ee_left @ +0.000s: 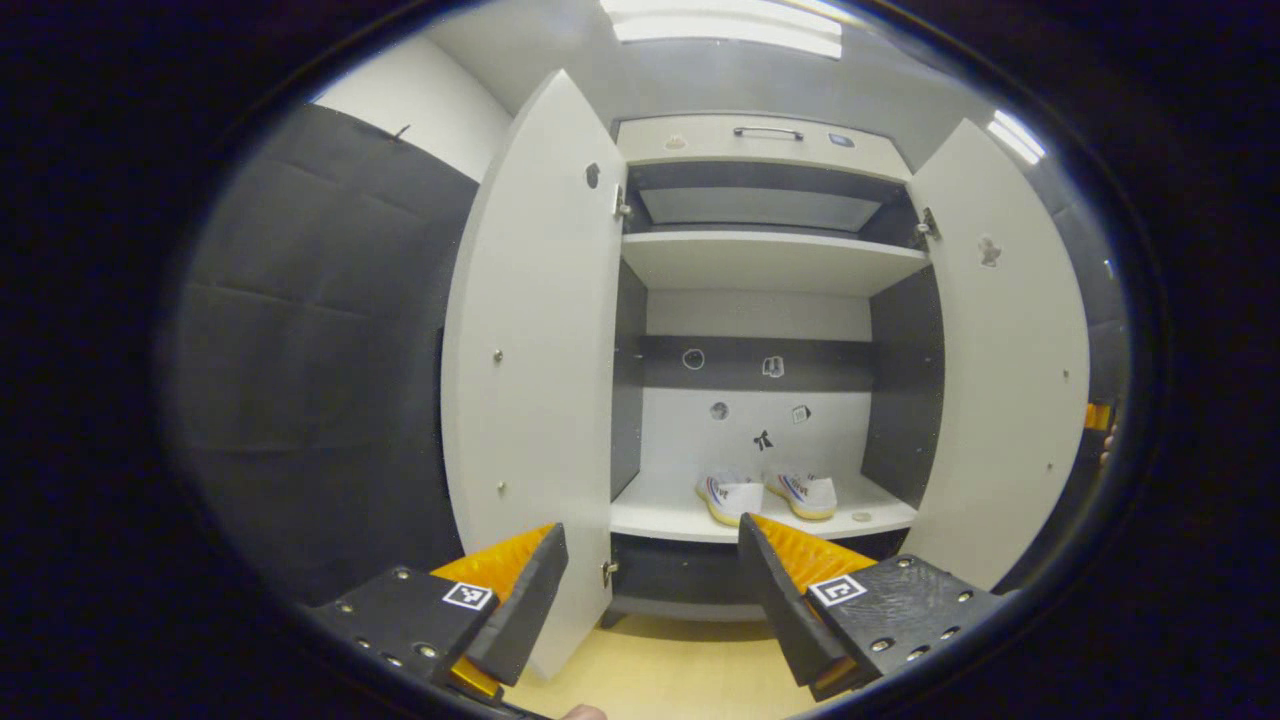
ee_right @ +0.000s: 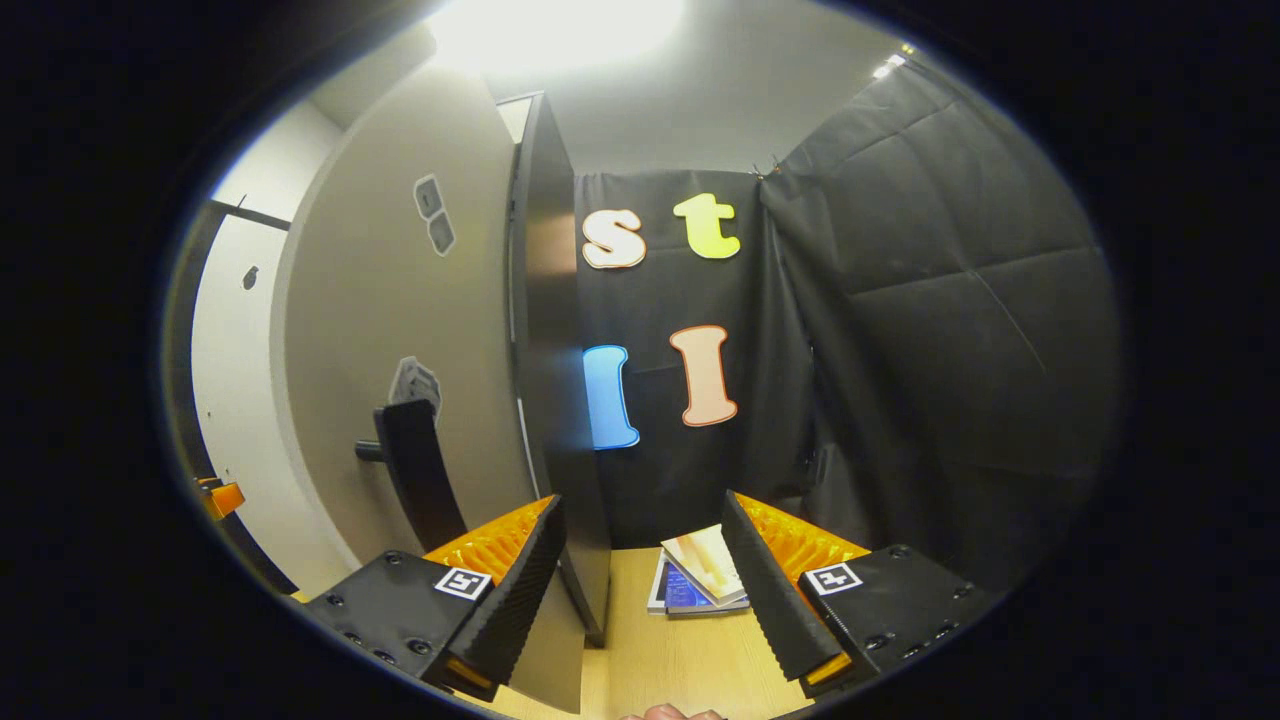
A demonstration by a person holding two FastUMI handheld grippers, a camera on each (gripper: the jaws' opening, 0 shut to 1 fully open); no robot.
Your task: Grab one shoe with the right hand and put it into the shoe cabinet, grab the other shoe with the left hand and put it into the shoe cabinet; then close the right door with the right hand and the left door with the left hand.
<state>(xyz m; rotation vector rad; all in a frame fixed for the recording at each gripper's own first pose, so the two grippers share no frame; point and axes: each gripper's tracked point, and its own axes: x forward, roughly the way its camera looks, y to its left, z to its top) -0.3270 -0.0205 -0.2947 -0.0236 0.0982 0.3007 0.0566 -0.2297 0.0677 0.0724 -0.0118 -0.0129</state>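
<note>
Two white low-top shoes with striped sides (ee_left: 765, 495) already on lower shelf of white-and-dark-grey shoe cabinet (ee_left: 770, 262), side by side; I judge loading done, door-closing step in hand; both tall white doors wide open, left door (ee_left: 535, 350), right door (ee_left: 1010, 340); my left gripper (ee_left: 652, 585) gapes wide, empty, hangs well back from cabinet; my right gripper (ee_right: 640, 580) also wide, empty, jaws straddling outer edge of right door (ee_right: 400, 330), near its black bar handle (ee_right: 415, 480); next: push that door inward, then left.
</note>
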